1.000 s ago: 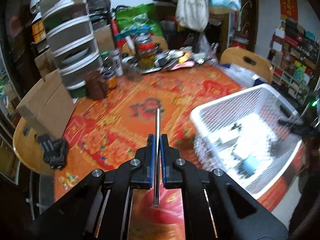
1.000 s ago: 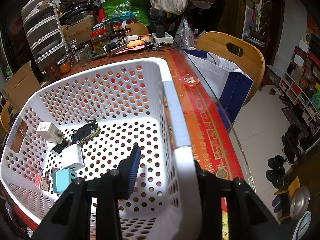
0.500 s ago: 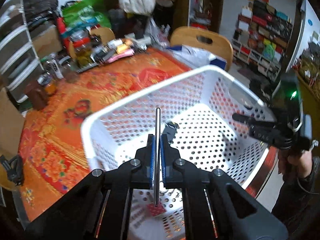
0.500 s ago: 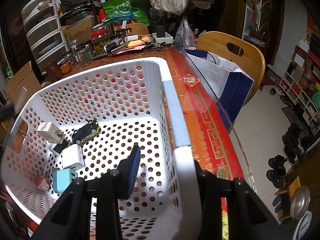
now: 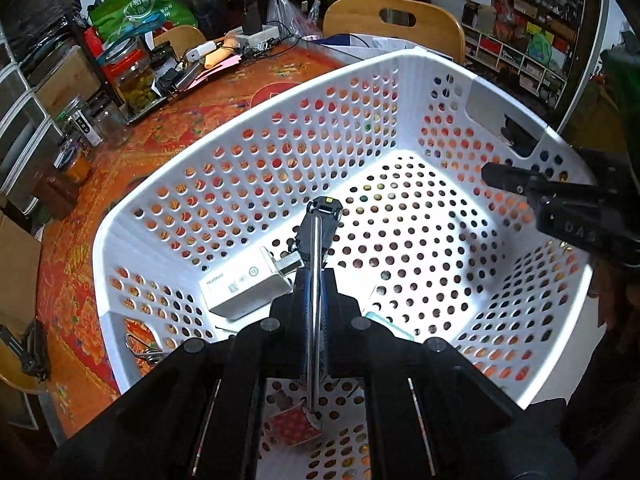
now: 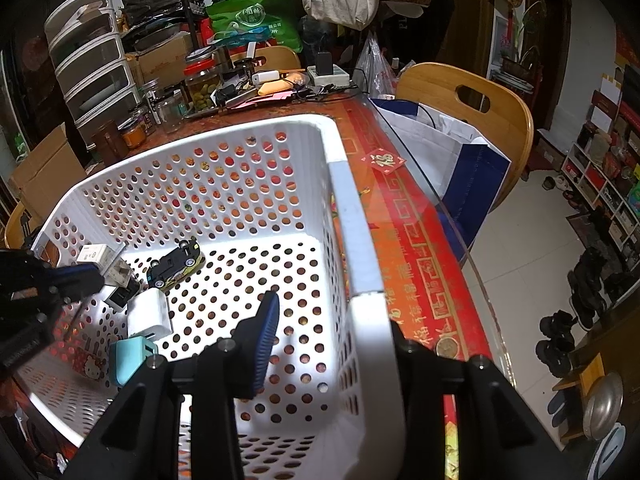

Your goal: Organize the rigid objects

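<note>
My left gripper (image 5: 316, 280) is shut on a thin metal rod (image 5: 316, 292) and holds it over the inside of the white perforated basket (image 5: 248, 120). In the basket lie a black toy car (image 6: 174, 264), a white charger box (image 5: 244, 284), a white plug (image 6: 150, 314), a teal block (image 6: 130, 360) and a red sticker card (image 5: 292, 426). My right gripper (image 6: 332, 328) straddles the basket's right wall (image 6: 356, 240), one finger inside (image 6: 264, 332), jaws apart around the rim. It also shows in the left wrist view (image 5: 560, 204).
The basket stands on a red patterned tablecloth (image 6: 412, 216). Jars (image 6: 202, 82), chargers and clutter crowd the table's far side. Wooden chairs (image 6: 468, 108) stand behind, a white-and-blue bag (image 6: 452, 148) on one. Drawers (image 6: 92, 56) and a cardboard box (image 6: 44, 168) stand left.
My left gripper has swung right with the rod, from over the tablecloth to over the basket, and lower into it. The right gripper has stayed on the basket wall.
</note>
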A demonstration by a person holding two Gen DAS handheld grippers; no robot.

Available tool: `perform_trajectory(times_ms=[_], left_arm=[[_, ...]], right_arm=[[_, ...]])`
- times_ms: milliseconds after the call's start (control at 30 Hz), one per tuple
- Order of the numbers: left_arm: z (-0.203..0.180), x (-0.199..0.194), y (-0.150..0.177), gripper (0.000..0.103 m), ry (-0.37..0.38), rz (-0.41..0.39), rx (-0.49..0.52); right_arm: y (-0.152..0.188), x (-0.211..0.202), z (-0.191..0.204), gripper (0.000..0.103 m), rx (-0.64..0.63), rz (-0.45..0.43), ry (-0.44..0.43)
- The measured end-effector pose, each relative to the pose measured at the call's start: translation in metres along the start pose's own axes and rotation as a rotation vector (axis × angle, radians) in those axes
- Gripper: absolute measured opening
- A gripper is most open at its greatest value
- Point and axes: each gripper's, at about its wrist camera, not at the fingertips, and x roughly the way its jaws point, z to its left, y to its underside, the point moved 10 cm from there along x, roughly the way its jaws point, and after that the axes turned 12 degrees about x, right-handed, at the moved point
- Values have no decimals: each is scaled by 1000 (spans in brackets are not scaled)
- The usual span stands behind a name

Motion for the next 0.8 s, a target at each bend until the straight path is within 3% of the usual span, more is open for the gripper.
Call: perform_trajectory(times_ms=[200, 267, 333, 400, 433, 467, 500, 567, 667, 700, 800], left_arm=[[-3, 2, 4, 6, 15, 19, 11], [-5, 4, 5, 15, 45, 32, 9], [-5, -2, 4, 50, 31, 15, 15], [-4, -11, 0, 76, -10, -20, 31], [-3, -17, -2, 86, -40, -51, 39], [-3, -21, -3, 89, -51, -65, 45], [-3, -24, -3, 94, -59, -73, 47], [-3, -29, -1, 95, -63, -87, 36], [2, -46, 2, 97, -79, -145, 15], [6, -58, 4, 103, -99, -182, 4], [14, -91, 11, 103, -107, -262, -37]], right_arm=[[0, 0, 0, 38, 0, 1, 0], [0, 0, 0, 38, 0, 1, 0], [0, 0, 0, 38, 0, 1, 0], [0, 0, 0, 38, 0, 0, 0], [0, 0, 0, 38, 1, 0, 0], [0, 0, 0, 41, 2, -2, -2], [0, 0, 0, 46, 2, -6, -4], [0, 0, 0, 93, 1, -12, 9], [3, -14, 6, 98, -20, -41, 17], [2, -24, 8, 98, -23, -66, 15], [-1, -66, 16, 102, -7, -178, -18]])
